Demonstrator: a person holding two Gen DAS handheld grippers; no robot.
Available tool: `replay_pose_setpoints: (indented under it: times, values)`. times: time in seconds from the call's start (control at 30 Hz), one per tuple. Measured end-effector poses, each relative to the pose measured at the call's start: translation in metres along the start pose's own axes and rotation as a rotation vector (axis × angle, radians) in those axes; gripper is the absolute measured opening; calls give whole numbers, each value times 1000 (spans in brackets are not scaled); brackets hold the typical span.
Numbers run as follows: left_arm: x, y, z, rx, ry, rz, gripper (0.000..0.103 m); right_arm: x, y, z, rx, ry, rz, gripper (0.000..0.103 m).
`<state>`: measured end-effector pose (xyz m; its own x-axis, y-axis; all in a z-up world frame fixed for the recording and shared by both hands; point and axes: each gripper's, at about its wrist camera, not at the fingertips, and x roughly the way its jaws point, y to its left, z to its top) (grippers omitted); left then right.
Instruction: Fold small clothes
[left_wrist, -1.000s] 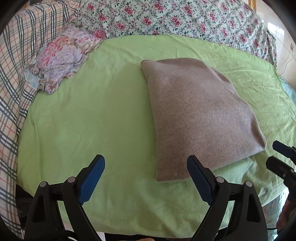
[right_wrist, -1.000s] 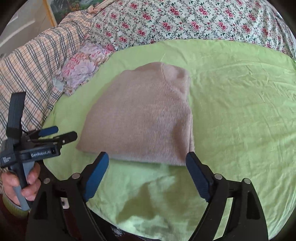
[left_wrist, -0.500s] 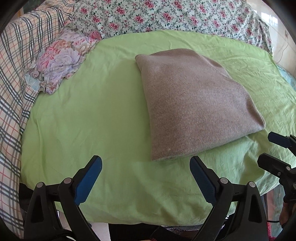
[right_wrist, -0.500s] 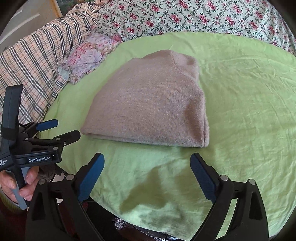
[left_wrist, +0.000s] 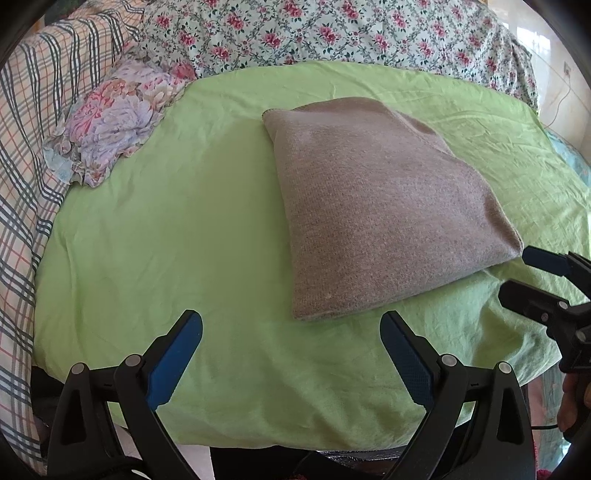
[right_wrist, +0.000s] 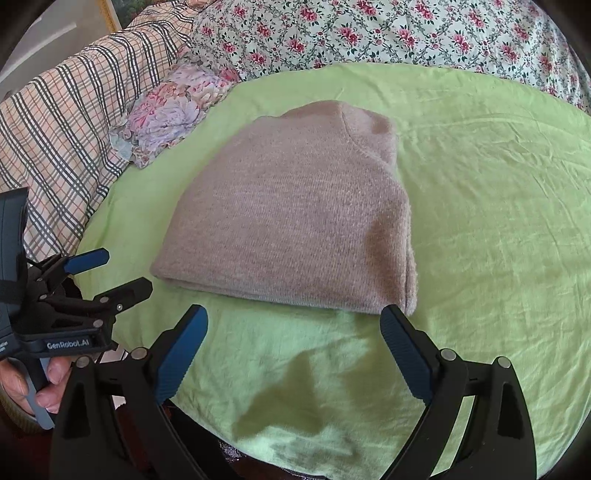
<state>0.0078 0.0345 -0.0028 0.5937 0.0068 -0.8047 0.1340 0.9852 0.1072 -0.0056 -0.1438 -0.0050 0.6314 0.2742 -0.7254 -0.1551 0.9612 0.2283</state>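
Taupe knit sweater lies folded on green sheet; both jaws wide.

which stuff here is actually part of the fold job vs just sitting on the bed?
Job:
- folded taupe knit garment, lying flat on the green sheet
- left tool, open, holding nothing
- right tool, open, holding nothing

Lying about:
- crumpled floral cloth at the sheet's far left edge
- plaid bedding
- rose-print quilt behind the sheet

Bare green bedsheet left of folded grey-brown knitted garment. Crumpled floral cloth blocking far-left corner
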Motion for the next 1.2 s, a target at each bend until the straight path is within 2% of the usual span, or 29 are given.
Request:
replay_pose_setpoints:
  times: [0.7,1.2]
  values:
    - [2,-3,3,18,8,0,97,4,-3,10,38,-5,23,95]
    - [-1,1,29,-1,-37,-11,97,3,4,35,14,-43,40,96]
